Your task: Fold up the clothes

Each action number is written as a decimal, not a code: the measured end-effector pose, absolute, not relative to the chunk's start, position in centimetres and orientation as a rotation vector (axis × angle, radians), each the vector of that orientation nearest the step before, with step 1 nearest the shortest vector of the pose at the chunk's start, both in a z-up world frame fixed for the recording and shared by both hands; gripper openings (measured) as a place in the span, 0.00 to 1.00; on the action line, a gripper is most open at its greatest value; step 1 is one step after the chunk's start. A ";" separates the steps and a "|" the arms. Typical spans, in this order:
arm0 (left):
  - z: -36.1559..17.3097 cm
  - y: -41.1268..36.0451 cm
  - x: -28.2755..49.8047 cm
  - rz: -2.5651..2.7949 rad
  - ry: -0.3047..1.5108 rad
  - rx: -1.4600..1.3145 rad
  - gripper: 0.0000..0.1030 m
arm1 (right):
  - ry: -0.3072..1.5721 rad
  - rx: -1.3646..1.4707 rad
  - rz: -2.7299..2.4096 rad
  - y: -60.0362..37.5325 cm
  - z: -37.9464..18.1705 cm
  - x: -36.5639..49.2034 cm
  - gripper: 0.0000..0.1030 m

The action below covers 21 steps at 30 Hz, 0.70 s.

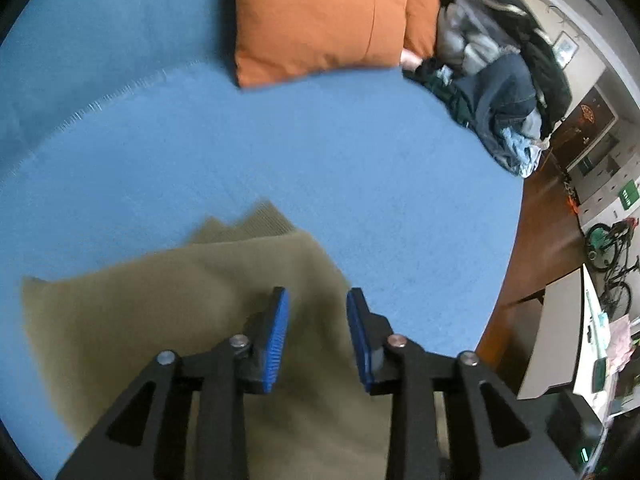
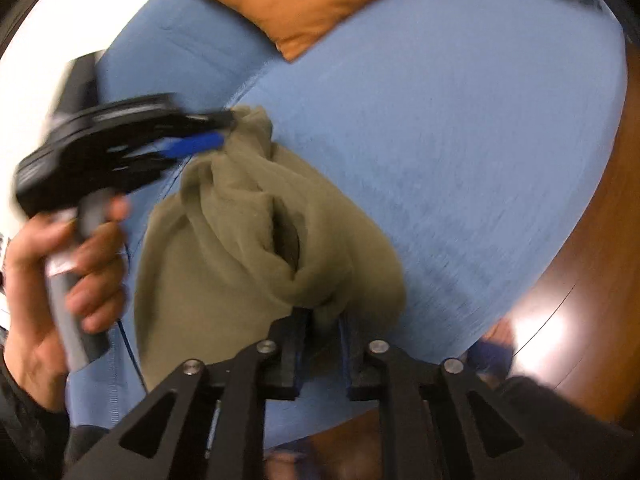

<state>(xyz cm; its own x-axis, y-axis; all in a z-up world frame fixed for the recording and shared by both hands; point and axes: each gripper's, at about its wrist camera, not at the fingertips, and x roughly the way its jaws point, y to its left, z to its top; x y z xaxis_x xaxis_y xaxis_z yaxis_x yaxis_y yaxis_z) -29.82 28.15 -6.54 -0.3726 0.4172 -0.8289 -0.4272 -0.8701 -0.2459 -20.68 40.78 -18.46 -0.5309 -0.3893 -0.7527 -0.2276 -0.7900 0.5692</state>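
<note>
An olive-green garment (image 1: 180, 320) lies folded flat on the blue bed cover (image 1: 320, 152) in the left wrist view. My left gripper (image 1: 318, 294) hovers over its right part, blue pads (image 1: 276, 340) apart and nothing pressed between them. In the right wrist view the same garment (image 2: 240, 240) is bunched and stretched between the two grippers. My right gripper (image 2: 323, 314) is shut on a gathered fold at its near end. The left gripper (image 2: 224, 132), blurred and held by a hand (image 2: 60, 272), is at the garment's far corner.
Two orange pillows (image 1: 316, 20) lean at the back of the bed. A pile of dark and blue clothes (image 1: 492, 72) sits at the bed's right end. Wooden floor (image 1: 548, 240), a white table and a bicycle (image 1: 608, 248) lie beyond the bed's right edge.
</note>
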 end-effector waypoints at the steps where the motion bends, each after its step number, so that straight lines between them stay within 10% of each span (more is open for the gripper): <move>1: -5.6 27.0 -29.3 2.261 0.023 -1.328 0.30 | -1.010 1.484 -2.453 41.1 -18.9 -20.9 0.22; 12: -4.7 16.9 -18.4 2.084 0.157 -1.228 0.34 | -1.262 1.496 -2.412 41.8 -20.6 -17.1 0.10; 21: -11.5 18.7 -14.8 1.832 0.484 -1.388 0.31 | -1.256 1.577 -2.489 42.6 -18.0 -15.2 0.35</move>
<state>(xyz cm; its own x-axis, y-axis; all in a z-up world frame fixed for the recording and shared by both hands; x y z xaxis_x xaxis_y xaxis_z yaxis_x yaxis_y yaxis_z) -14.83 18.69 -11.55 -0.1077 0.3483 -0.9312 -0.7625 -0.6300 -0.1475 -15.15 42.60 -18.05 -0.5138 -0.3378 -0.7886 -0.4335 -0.6909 0.5785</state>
